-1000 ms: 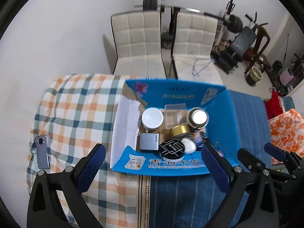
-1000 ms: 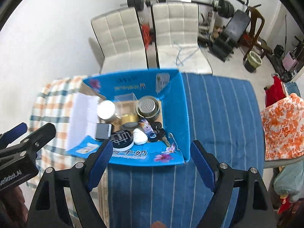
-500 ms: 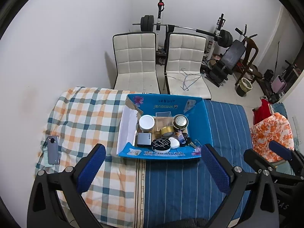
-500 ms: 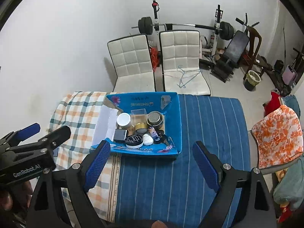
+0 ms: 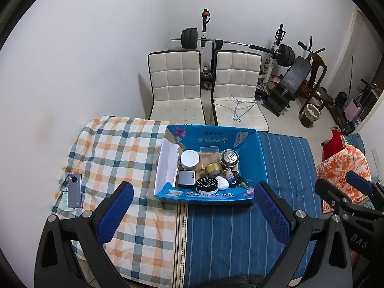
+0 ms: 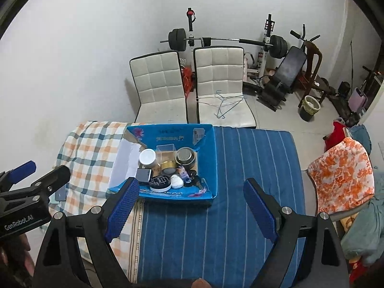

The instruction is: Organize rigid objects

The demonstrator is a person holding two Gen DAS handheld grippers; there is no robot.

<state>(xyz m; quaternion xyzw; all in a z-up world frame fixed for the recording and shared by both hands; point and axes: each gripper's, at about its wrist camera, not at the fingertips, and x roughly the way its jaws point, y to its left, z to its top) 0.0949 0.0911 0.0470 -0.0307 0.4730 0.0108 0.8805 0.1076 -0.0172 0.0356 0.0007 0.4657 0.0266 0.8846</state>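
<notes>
We have drawn both grippers, left and right, up and back from the box; it looks smaller now, and its contents seem unmoved, though small to judge.

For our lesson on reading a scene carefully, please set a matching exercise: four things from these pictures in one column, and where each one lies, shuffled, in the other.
Things:
1. smartphone
2. wire hangers
3. gold tape roll
4. orange floral cloth

Places:
A. in the blue box
B. on the checked cloth
C. on the right-hand white chair
D. beyond the right edge of the blue striped cloth

Pairs: 1-B, 2-C, 3-A, 4-D
</notes>
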